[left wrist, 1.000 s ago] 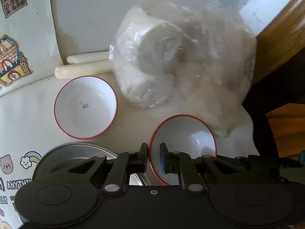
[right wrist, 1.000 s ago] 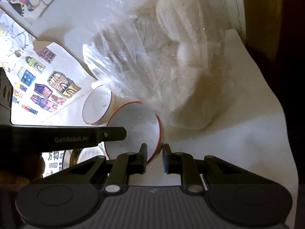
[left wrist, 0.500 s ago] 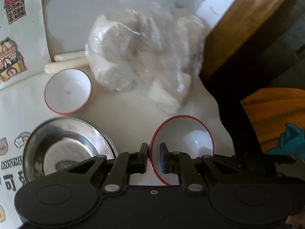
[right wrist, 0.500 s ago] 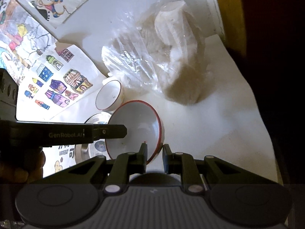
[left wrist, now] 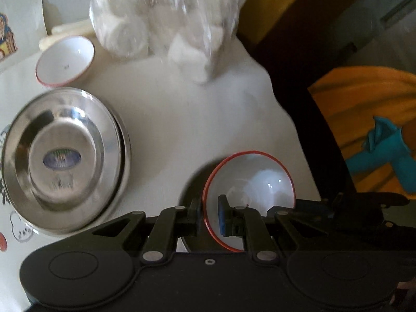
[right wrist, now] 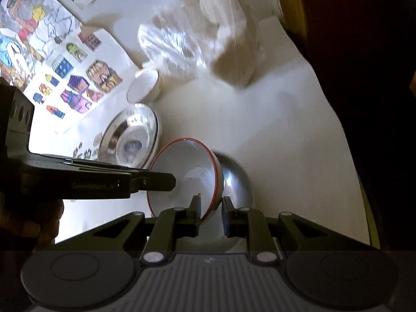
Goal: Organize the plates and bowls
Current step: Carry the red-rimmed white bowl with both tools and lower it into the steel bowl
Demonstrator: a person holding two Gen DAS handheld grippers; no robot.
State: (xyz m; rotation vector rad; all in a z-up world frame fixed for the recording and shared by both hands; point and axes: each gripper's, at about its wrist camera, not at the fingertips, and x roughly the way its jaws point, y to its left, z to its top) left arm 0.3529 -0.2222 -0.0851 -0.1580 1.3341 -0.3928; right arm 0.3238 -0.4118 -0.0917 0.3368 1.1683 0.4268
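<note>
Both grippers carry red-rimmed bowl (left wrist: pixel 249 197) back from plastic bag (left wrist: pixel 166 18); steel plate stack (left wrist: pixel 65 156) now fully visible at left. White tabletop (left wrist: pixel 182 119) below. Second red-rimmed bowl (left wrist: pixel 65 62) sits beyond stack. Left gripper (left wrist: pixel 209 214) angled steeply down, clenched on held bowl's near rim. Right gripper (right wrist: pixel 211 213) also tilted down, clamped on opposite rim, bowl aloft.

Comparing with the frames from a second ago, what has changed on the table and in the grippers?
Both grippers, left gripper and right gripper, have carried the red-rimmed bowl away from the plastic bag, toward the near table edge. A steel plate has come fully into view, and a round steel shape now shows beneath the bowl. Unchanged: both grips on the rim, and the smaller bowl by the bag.
</note>
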